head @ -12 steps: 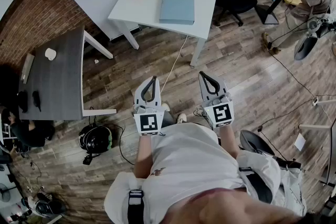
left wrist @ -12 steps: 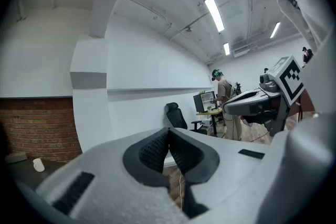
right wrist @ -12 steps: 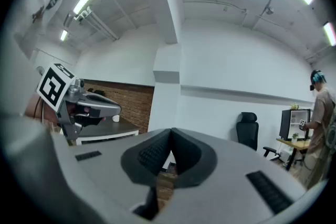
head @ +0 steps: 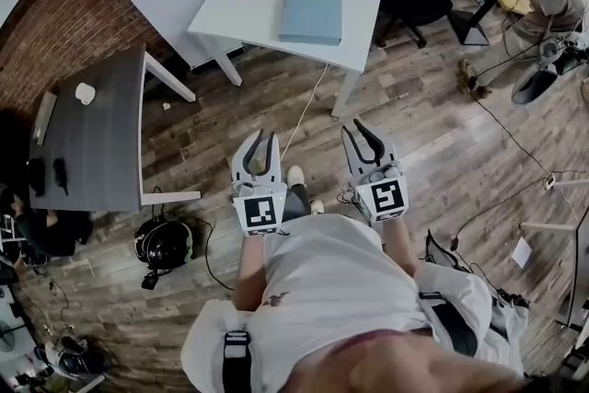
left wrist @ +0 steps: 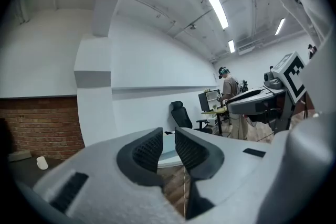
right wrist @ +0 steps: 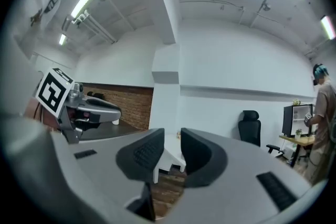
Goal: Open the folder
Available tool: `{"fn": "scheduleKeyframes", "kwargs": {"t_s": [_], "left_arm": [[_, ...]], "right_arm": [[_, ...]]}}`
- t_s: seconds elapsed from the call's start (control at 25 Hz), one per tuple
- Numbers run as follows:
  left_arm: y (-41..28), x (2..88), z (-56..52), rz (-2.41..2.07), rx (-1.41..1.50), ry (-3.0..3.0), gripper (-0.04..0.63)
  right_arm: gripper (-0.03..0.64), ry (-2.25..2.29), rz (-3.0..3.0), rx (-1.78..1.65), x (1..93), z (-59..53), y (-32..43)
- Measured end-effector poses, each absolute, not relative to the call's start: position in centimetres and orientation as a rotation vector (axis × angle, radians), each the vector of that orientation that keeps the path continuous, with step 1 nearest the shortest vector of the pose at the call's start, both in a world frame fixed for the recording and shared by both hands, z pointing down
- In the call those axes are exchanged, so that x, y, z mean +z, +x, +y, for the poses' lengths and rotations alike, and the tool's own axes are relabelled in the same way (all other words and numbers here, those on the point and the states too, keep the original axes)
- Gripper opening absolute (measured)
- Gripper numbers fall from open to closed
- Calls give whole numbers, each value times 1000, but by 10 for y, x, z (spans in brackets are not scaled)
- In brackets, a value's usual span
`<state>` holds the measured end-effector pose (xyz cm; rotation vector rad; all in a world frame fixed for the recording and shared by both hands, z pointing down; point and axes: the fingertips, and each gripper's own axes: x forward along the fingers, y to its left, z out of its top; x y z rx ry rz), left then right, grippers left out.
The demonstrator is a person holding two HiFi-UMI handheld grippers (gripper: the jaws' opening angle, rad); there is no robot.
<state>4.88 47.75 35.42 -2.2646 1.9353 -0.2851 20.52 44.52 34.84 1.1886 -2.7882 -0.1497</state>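
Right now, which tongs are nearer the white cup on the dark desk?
Left. The left tongs are held over the floor to the right of the cup and its desk; the right tongs are farther right again.

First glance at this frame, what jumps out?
Both tools sit at centre of the head view: left gripper and right gripper, held level, jaws slightly apart with nothing between them. Ahead of them, a closed light-blue folder lies flat on the white table, untouched.
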Motion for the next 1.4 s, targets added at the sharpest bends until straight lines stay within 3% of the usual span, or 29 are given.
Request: {"fn": "scheduleKeyframes", "kwargs": {"t_s": [0.32, 0.52, 1.4], "left_arm": [[27, 360, 432, 1971, -293, -2265, 201], [14, 359, 396, 1968, -281, -2282, 241], [-55, 369, 287, 1901, -255, -2376, 261]], "right_arm": [[226, 1212, -2764, -155, 351, 400, 190], [267, 1222, -2745, -151, 349, 365, 179], [272, 1265, -2680, -168, 357, 263, 111]]}}
